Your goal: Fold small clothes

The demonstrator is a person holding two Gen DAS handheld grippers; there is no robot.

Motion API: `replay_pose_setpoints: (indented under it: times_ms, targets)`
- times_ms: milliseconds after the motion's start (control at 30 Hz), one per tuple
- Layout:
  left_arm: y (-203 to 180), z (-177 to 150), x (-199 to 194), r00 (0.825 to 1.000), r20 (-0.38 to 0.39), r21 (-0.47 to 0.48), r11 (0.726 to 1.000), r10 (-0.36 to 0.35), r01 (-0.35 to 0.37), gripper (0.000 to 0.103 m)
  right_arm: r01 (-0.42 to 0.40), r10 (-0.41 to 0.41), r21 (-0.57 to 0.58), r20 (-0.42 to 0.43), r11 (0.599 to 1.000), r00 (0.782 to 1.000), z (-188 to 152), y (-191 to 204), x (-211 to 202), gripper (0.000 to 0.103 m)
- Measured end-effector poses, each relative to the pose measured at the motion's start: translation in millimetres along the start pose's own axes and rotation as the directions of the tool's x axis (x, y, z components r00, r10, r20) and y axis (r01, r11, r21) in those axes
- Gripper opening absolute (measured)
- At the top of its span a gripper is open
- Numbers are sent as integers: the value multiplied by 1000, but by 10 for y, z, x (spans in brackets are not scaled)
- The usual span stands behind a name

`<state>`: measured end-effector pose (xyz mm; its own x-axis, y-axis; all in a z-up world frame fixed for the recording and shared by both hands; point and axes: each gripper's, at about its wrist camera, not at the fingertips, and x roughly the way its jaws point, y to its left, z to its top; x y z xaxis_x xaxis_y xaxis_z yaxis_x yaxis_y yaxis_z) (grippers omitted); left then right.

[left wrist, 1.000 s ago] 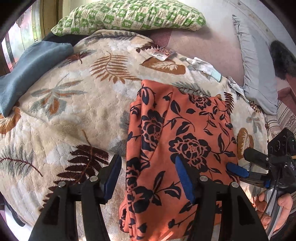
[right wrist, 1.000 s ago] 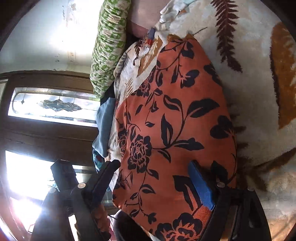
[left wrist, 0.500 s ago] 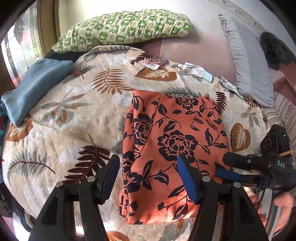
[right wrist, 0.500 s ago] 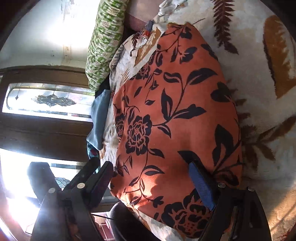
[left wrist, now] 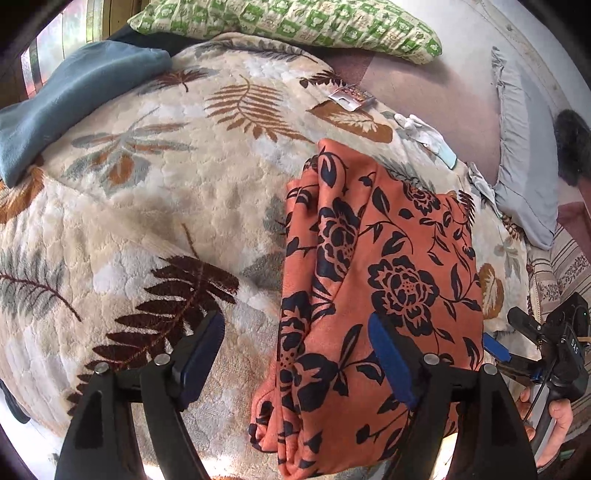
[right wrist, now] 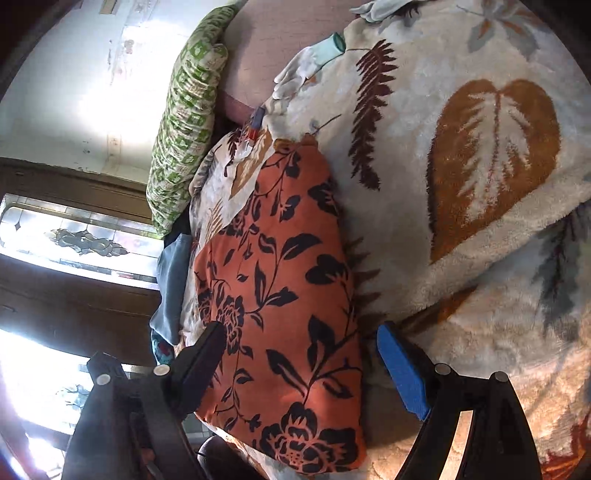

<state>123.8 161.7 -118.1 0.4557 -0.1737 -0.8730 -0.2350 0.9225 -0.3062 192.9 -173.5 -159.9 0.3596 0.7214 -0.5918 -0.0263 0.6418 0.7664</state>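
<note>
A folded orange garment with a dark floral print [left wrist: 384,280] lies flat on the cream leaf-pattern blanket [left wrist: 166,206]. My left gripper [left wrist: 295,354] is open and empty, hovering over the garment's near left edge. My right gripper [right wrist: 301,354] is open and empty, over the garment [right wrist: 280,288] at its near right edge. In the left wrist view the right gripper [left wrist: 509,350] shows at the garment's right side, held by a hand.
A green checked pillow [left wrist: 295,26] lies at the bed's far end. A blue folded cloth [left wrist: 66,107] lies far left. A grey pillow [left wrist: 524,155] lies at right. White gloves [left wrist: 424,129] and a small packet [left wrist: 351,96] lie beyond the garment. A window [right wrist: 74,240] stands behind.
Both grippers have drawn back and shifted; the right gripper has moved off the garment's middle towards its right edge. The garment lies unchanged.
</note>
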Motion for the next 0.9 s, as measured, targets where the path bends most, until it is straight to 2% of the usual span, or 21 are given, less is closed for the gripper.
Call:
replay_pose_setpoints:
  times_ms: [33,100,133,200,233,300,400,467,533,567,667,733,800,867,900]
  targets:
    - [-8,-4,73,1000,-16,11,1000,2,-2,81,-4,4,-5,-7,1000,1000,26,-1,39,86]
    - [-43,-37,233,997,-53,50,997,56,-53,82,-8,7,-18,-26,1000,1000,61,0,165,86]
    - [-51,-53,256,997,-45,58,996,65,-62,83,11,-12,-19,-41,1000,999,70,-6,251,86]
    - [-55,-51,216,996,-33,59,995,82,-80,86,84,-91,-77,-96,994,991,65,15,421,57]
    - [-66,-41,157,996,-21,55,995,84,-83,86,105,-116,-102,-108,989,987,53,35,459,46]
    - [-136,-4,-17,994,43,65,993,97,-100,86,116,-128,-117,-105,986,986,52,91,433,43]
    - [-372,61,-225,987,145,137,986,75,-95,86,125,-140,-143,-105,982,985,47,127,419,43]
    - [-543,80,-119,987,135,213,970,89,-117,87,134,-149,-144,-103,980,983,40,91,428,42]
    - [-646,55,209,981,59,281,939,187,-196,87,158,-173,-153,-90,976,981,13,128,443,41]
    - [-636,38,388,974,10,293,931,225,-218,88,179,-195,-166,-81,970,978,-2,163,441,41]
    - [-477,47,456,981,8,207,960,191,-189,99,262,-285,-237,-66,935,956,-37,309,460,42]
    - [-419,68,455,986,-9,189,969,165,-161,99,278,-307,-244,-89,929,947,-17,346,460,50]
    - [-422,62,464,987,-7,198,968,160,-156,99,238,-265,-225,-98,945,959,66,385,386,59]
    - [-437,60,473,986,2,206,964,169,-166,100,187,-198,-186,-38,964,980,221,388,250,75]
    - [-442,59,474,985,6,208,963,173,-170,100,161,-162,-156,2,975,987,323,370,192,78]
